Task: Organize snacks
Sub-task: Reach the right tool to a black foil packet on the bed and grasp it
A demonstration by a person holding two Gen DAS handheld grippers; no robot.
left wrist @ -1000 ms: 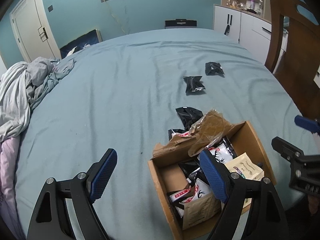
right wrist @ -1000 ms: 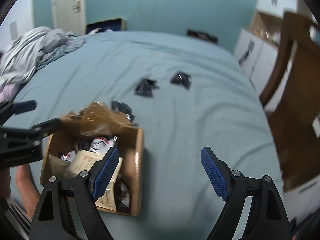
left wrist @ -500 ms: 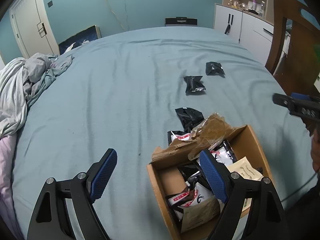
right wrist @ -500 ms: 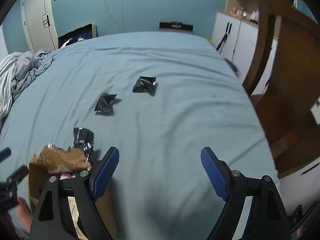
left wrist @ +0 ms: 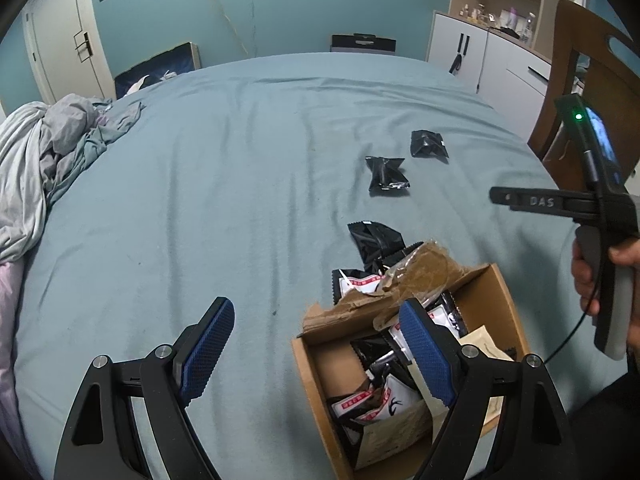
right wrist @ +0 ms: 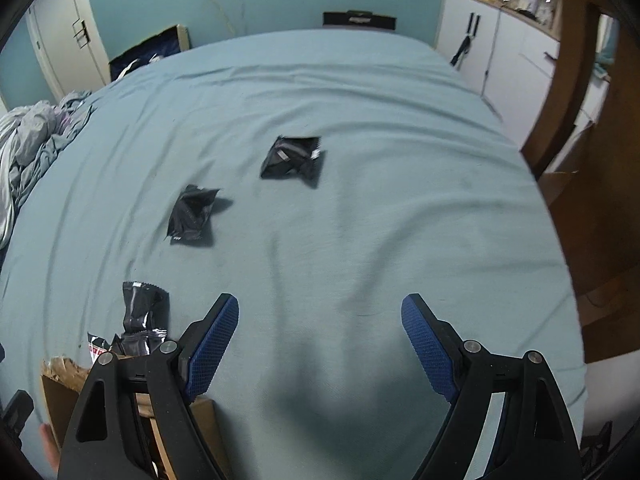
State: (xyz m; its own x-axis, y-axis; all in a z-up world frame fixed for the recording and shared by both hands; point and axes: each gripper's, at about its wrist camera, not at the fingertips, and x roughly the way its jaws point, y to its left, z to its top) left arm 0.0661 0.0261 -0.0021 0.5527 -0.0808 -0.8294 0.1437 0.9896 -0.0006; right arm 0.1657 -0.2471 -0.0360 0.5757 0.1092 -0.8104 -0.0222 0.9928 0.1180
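A torn cardboard box (left wrist: 498,300) with several snack packets sits on the blue bed near the front. Three black packets lie on the sheet beyond it: one beside the box (left wrist: 374,240) (right wrist: 144,316), a middle one (left wrist: 386,174) (right wrist: 192,216), and a far one (left wrist: 428,144) (right wrist: 292,156). My left gripper (left wrist: 316,344) hovers open over the box's left edge, holding nothing. My right gripper (right wrist: 320,340) is open and empty above bare sheet, right of the box (right wrist: 60,392), with the far packet ahead of it. In the left wrist view a hand holds the right gripper's body (left wrist: 600,216).
A heap of grey bedding (left wrist: 44,160) lies at the bed's left side. A wooden chair (left wrist: 592,76) and white cabinets (left wrist: 480,60) stand to the right of the bed. A door (left wrist: 60,48) is at the back left.
My right gripper has swung away from over the box to the right and forward, so the loose black packets now look nearer and larger. My left gripper has hardly moved.
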